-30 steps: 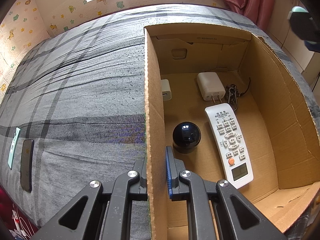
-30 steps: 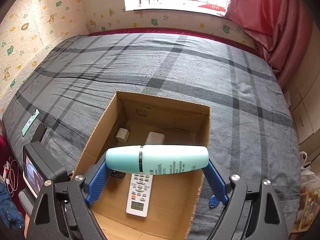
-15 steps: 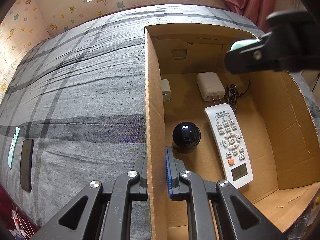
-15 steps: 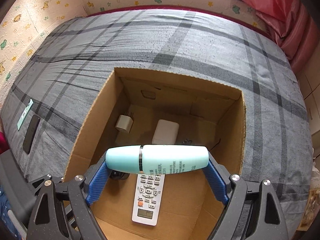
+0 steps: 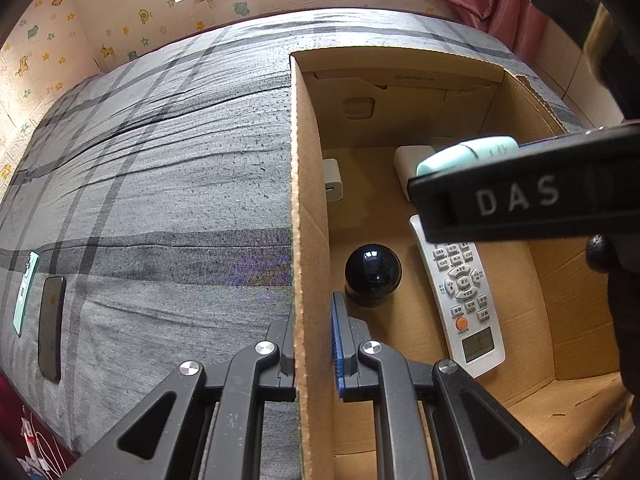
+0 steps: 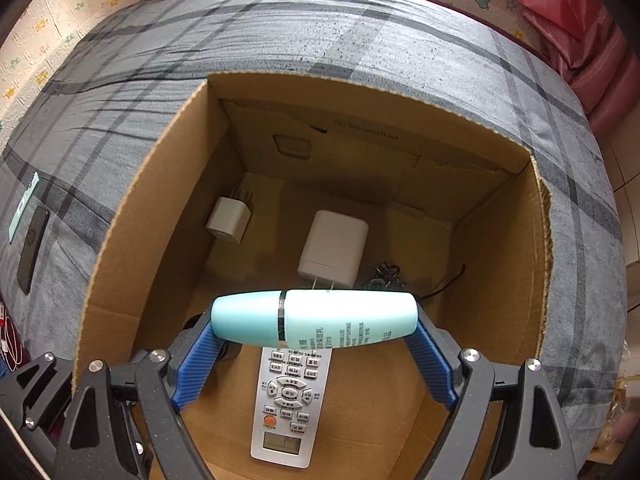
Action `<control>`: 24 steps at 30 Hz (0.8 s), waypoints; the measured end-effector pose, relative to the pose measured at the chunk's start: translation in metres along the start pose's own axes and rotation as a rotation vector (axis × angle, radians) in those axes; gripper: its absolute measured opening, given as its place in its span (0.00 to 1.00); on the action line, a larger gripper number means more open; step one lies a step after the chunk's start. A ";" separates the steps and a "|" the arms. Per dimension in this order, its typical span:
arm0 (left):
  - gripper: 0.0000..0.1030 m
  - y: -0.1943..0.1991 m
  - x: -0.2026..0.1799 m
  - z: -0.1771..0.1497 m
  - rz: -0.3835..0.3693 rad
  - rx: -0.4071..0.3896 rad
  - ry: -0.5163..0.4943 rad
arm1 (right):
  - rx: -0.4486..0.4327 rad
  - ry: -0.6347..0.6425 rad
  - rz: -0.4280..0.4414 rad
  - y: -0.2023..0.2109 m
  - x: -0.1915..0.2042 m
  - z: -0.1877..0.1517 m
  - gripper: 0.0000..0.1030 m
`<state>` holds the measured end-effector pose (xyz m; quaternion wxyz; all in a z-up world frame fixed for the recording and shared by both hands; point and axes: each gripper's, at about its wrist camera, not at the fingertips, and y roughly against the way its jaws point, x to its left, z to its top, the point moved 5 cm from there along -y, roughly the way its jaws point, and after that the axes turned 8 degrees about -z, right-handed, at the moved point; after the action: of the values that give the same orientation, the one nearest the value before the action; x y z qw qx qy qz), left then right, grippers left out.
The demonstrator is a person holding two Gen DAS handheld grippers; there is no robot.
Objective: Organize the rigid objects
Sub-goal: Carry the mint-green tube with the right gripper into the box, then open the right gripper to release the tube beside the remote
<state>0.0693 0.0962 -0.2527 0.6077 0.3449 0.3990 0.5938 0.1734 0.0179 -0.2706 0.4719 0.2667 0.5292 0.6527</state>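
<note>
My right gripper (image 6: 314, 354) is shut on a mint-green bottle (image 6: 316, 320), held crosswise by its ends above the inside of the cardboard box (image 6: 120, 248). The bottle also shows in the left wrist view (image 5: 468, 156). My left gripper (image 5: 314, 344) is shut on the box's left wall (image 5: 306, 200), one finger on each side. In the box lie a white remote (image 6: 286, 400), a large white charger (image 6: 334, 248), a small white charger (image 6: 230, 220), a black dome (image 5: 373, 274) and a bunch of keys (image 6: 384, 276).
The box sits on a grey plaid bed (image 5: 160, 160). A black phone (image 5: 51, 328) and a mint-green card (image 5: 25, 284) lie near the bed's left edge. Pink curtains (image 6: 580, 28) hang at the back right.
My right gripper has moved forward and down with the bottle, from above the box's near edge to inside its opening. The left gripper has not moved.
</note>
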 end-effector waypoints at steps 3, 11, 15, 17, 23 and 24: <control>0.12 0.000 0.000 0.000 0.000 0.000 0.000 | 0.010 0.004 -0.007 -0.005 0.001 -0.003 0.87; 0.12 -0.001 0.000 -0.001 0.002 0.000 -0.002 | -0.007 0.005 -0.012 -0.002 -0.003 -0.005 0.87; 0.12 0.000 0.000 -0.001 0.001 0.000 -0.001 | -0.020 0.009 -0.020 0.003 -0.005 -0.005 0.87; 0.12 -0.001 0.000 -0.001 0.001 0.000 -0.002 | -0.025 0.008 -0.026 0.005 -0.006 -0.005 0.88; 0.12 0.000 0.002 -0.001 -0.002 0.001 0.000 | -0.049 0.026 -0.045 0.012 -0.005 -0.002 0.94; 0.12 0.000 0.002 -0.001 -0.001 0.001 -0.001 | -0.055 0.028 -0.049 0.014 -0.005 -0.002 0.94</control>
<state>0.0682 0.0980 -0.2530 0.6081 0.3452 0.3991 0.5931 0.1691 0.0126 -0.2575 0.4874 0.2314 0.5241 0.6589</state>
